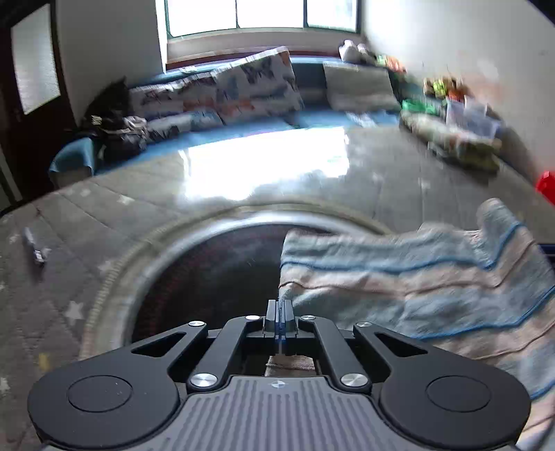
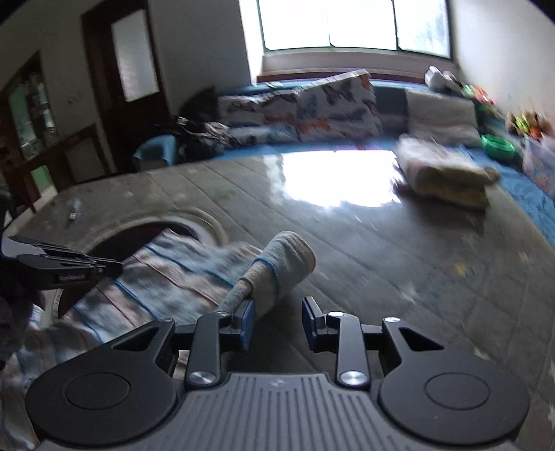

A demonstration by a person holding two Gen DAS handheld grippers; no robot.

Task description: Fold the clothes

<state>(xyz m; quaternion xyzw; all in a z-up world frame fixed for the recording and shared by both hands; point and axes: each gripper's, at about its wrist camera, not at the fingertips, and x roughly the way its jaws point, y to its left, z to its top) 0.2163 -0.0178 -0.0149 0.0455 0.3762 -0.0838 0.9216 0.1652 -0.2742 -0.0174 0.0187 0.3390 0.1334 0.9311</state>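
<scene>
The striped garment [image 1: 416,288], pale blue and pinkish-beige bands edged with thin blue lines, lies partly over a dark round basin [image 1: 215,274] and partly on the grey quilted mat [image 1: 399,180] beside it. Its fabric looks soft and rumpled; motion blur hides finer detail. One end is rolled into a tube [image 2: 277,270] that rises from the mat in the right wrist view.

The left gripper [image 1: 280,312] has its jaws fully together, pinching the garment's near edge between the pads. The right gripper [image 2: 277,324] stands partly open; its left pad [image 2: 248,321] touches the side of the rolled end, its right pad stands clear, so nothing is clamped. In the right wrist view the left gripper [image 2: 104,267] reaches in from the left edge over the cloth.

The mat is quilted in diagonal seams with pale star marks and carries a strong window glare [image 1: 263,166]. A small object [image 1: 34,249] lies on it to the left, too blurred to identify. Beyond, blue bedding [image 2: 312,149] holds patterned cushions [image 1: 242,90], a folded blanket [image 2: 447,173], a green bowl [image 2: 499,145] and blurred colourful items along the white wall. A bright window [image 2: 347,24] stands behind, a dark wooden door [image 2: 128,62] to the left.
</scene>
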